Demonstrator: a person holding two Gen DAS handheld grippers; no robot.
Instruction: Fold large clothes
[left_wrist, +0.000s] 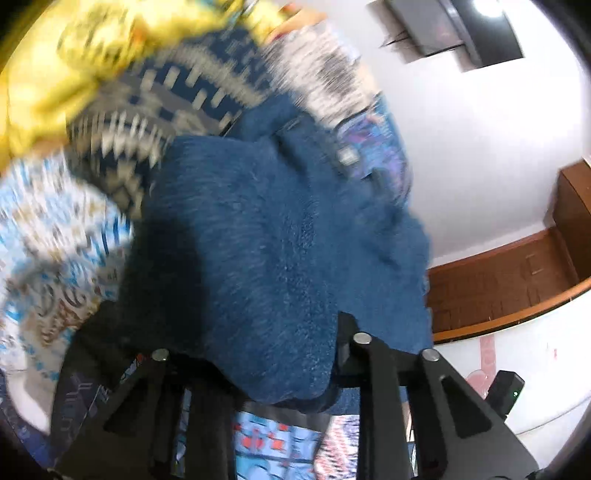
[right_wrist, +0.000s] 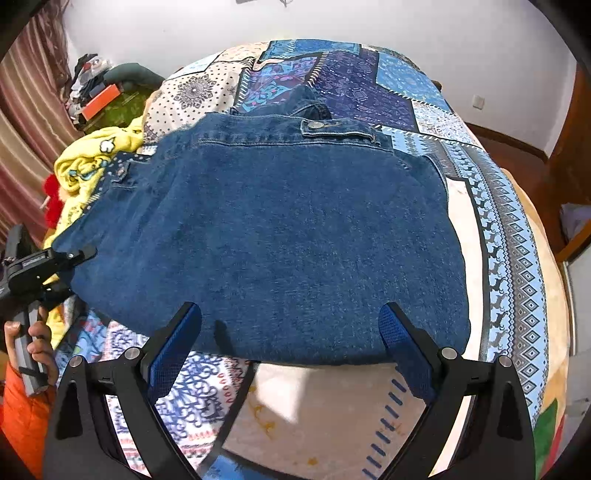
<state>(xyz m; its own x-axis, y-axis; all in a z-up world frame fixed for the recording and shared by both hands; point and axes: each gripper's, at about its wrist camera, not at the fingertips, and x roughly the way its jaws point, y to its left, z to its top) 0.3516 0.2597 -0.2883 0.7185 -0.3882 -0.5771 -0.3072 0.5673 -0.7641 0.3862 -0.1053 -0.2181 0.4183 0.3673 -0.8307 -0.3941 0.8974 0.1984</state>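
Wide-spread right gripper (right_wrist: 290, 332) faces the denim jacket (right_wrist: 266, 236); left gripper (left_wrist: 258, 369) pinches its edge.

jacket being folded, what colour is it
Dark blue denim jacket, clearest in the right wrist view.

The denim jacket (right_wrist: 280, 229) was coarse, matt blue cloth with a shiny metal button; the bedspread (right_wrist: 369, 85) under it looked a smooth printed fabric. The right gripper (right_wrist: 291, 332) was matt black plastic with textured blue pads (right_wrist: 402, 347). At upper left, yellow garment (right_wrist: 88, 162), perhaps fleece
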